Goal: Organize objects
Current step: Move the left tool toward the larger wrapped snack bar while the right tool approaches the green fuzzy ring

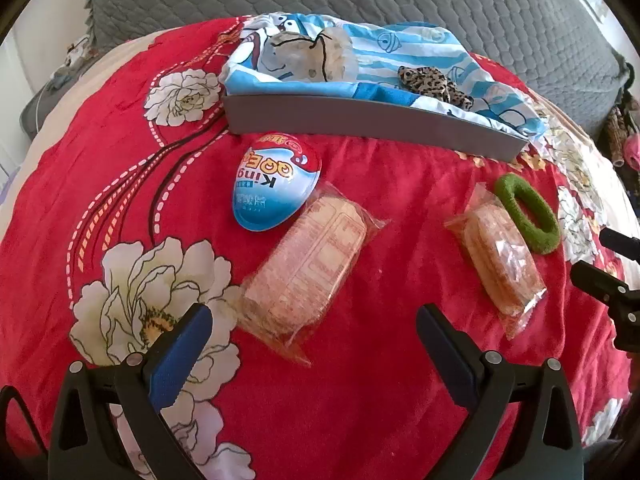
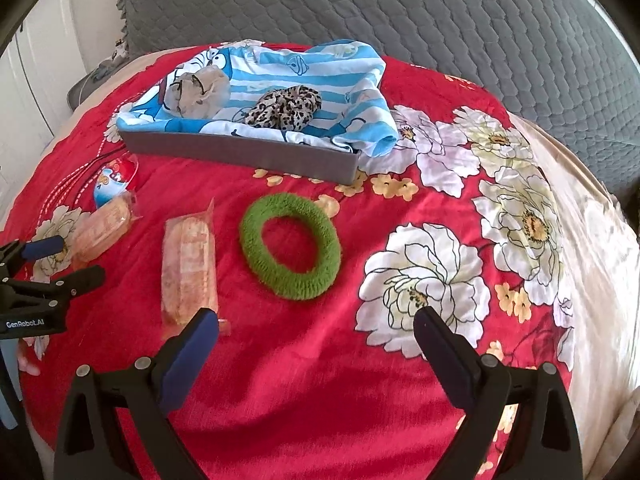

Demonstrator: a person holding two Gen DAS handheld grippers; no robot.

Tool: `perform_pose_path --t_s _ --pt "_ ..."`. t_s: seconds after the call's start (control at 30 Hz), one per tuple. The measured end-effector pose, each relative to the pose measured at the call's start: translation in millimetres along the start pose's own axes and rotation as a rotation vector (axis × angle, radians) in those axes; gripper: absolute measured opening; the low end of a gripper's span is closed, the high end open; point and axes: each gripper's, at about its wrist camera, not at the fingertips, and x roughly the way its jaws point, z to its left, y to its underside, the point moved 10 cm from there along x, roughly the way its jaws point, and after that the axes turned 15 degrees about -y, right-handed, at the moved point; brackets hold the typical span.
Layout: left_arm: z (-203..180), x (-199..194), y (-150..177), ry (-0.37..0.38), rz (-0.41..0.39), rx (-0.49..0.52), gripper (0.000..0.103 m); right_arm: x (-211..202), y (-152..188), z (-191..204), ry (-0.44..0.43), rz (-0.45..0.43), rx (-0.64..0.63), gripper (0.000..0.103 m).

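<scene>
My left gripper is open and empty, just short of a wrapped snack pack on the red floral blanket. A blue and red egg-shaped pack lies beyond it. A second wrapped snack and a green fuzzy ring lie to the right. My right gripper is open and empty, just short of the green ring, with the second snack at its left finger. A grey tray lined with blue striped cloth holds a leopard scrunchie and a beige pouch.
The red blanket covers a bed, with a grey quilted cover behind. The left gripper shows at the left edge of the right wrist view. The blanket's cream edge falls away at right.
</scene>
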Motion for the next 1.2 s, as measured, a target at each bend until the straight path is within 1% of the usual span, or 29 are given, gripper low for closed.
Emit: perform_pose_path --t_s 0.33,0.77,0.93,1.2 --pt "0.2 11.6 -4.5 0.0 0.007 -0.008 0.101 19.7 -2.8 -8.0 0.01 0.03 -0.004 0.099" --pt "-0.2 20.2 -9.8 0.006 0.016 -0.018 0.101 36.5 -6.5 -3.1 0.016 0.055 -0.05 0.098" --pt "-0.3 23.1 -11.4 0.005 0.023 -0.018 0.101 44.4 -6.5 -4.9 0.024 0.072 -0.063 0.094" --pt "-2.3 29.6 -12.9 0.006 0.032 -0.022 0.101 54.0 -10.5 -8.8 0.033 0.074 -0.061 0.092"
